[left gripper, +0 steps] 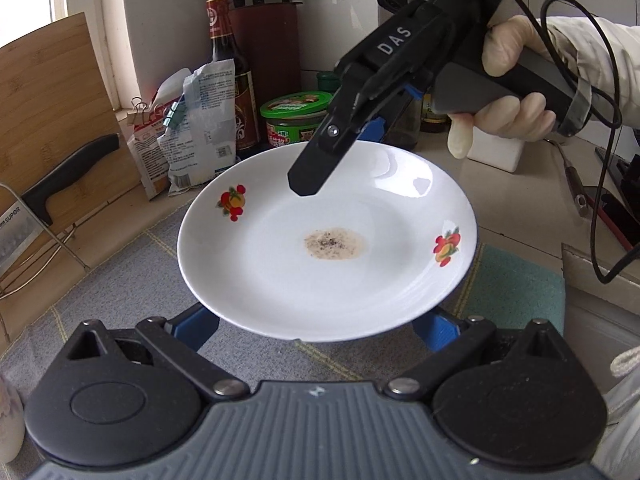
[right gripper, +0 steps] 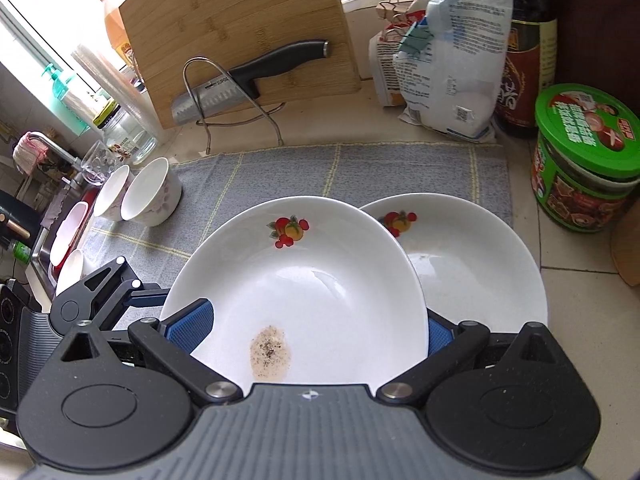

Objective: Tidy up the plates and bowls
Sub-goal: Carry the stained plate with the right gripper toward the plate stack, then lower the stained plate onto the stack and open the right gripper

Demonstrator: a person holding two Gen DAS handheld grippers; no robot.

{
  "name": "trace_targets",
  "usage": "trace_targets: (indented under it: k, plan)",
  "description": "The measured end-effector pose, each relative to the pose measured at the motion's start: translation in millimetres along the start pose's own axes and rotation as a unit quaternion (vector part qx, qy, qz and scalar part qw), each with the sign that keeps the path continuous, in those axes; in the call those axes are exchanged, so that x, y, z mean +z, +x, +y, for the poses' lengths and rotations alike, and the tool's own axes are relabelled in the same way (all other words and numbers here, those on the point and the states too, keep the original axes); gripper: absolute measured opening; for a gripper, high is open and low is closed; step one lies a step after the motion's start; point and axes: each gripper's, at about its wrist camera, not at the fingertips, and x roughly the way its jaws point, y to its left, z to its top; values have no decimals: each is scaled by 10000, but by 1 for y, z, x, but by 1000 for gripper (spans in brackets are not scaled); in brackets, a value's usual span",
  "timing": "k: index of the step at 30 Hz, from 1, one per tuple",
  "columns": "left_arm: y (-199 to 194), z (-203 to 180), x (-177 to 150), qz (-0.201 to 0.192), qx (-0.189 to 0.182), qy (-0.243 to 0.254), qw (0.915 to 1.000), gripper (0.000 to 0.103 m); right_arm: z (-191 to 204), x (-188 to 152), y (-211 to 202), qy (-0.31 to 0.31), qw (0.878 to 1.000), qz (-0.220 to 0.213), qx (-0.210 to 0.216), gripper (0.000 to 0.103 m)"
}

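Kitchen counter, pale stone (right gripper: 580, 300), partly covered by grey checked mat (right gripper: 360, 168). White tiled wall (left gripper: 168, 12) behind. Window (right gripper: 36, 12) at left, daylight coming in bright. Bamboo cutting board (right gripper: 240, 28) leaning upright near it. Sink (right gripper: 44, 248) at far left edge.

You have a light tiled countertop (right gripper: 580, 300) in front of you, and a grey checked mat (right gripper: 360, 172) lies flat on it. On the mat, at its left end, two white bowls (right gripper: 138, 194) stand just beside each other. A white plate (right gripper: 480, 264) with a fruit print rests on the right part of the mat.

Behind the mat, a wire rack (right gripper: 240, 112) stands on the counter with a bamboo cutting board (right gripper: 236, 28) and a knife (right gripper: 248, 80). To the right of it you see clipped food bags (right gripper: 444, 60), a dark sauce bottle (right gripper: 524, 64) and a green-lidded tub (right gripper: 584, 160). A glass jar (right gripper: 124, 132) stands at the left of the rack.
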Motion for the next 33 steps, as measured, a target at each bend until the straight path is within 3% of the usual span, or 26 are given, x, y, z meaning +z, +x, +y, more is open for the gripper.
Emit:
trace_targets:
  k: [12, 33]
  plan:
    - [26, -6, 12, 111, -218, 110, 9996, 102, -35, -9, -7, 297, 9995, -59, -134, 103]
    - [48, 2, 23, 252, -285, 245, 9990, 102, -57, -11, -3, 522, 9983, -50, -250, 103]
